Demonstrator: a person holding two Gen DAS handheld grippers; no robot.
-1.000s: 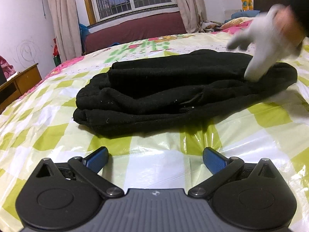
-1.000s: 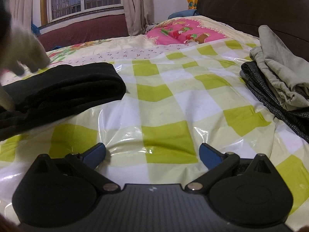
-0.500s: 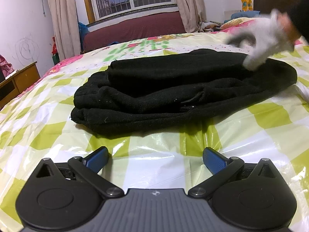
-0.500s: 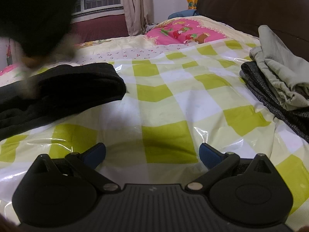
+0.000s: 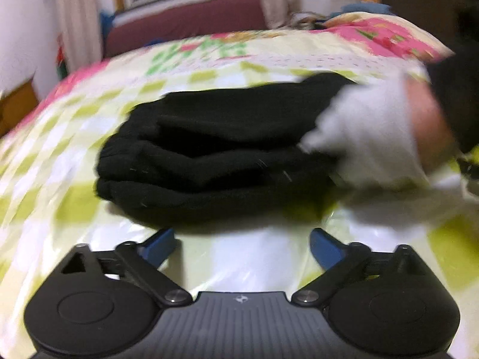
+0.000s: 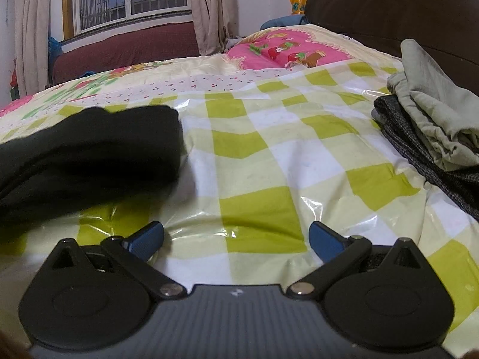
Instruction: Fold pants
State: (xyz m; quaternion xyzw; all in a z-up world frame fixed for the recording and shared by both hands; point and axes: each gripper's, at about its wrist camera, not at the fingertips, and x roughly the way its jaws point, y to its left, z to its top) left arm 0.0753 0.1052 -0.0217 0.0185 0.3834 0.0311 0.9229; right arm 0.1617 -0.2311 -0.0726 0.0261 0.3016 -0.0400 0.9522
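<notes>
Black fleece pants (image 5: 215, 155) lay folded in a thick bundle straight ahead of your left gripper (image 5: 241, 243), close beyond its blue fingertips (image 5: 158, 246) but not touching them. Your white-gloved hand (image 5: 371, 137), blurred, pressed on the bundle's right end, ahead and to the right of that gripper. Your left gripper sat low over the green-and-white checked plastic sheet (image 5: 263, 266) with its jaws spread wide and nothing between them.

From your right gripper (image 6: 236, 239), the same pants (image 6: 89, 155) lay ahead to the left, clear of the fingers. Its jaws were likewise spread wide and empty above the sheet (image 6: 260, 215). Ahead to the far right a grey-green garment (image 6: 434, 113) rested on a dark tweed one (image 6: 425, 161), well apart from the pants. A pink pillow (image 6: 287, 48) lay farther ahead.
</notes>
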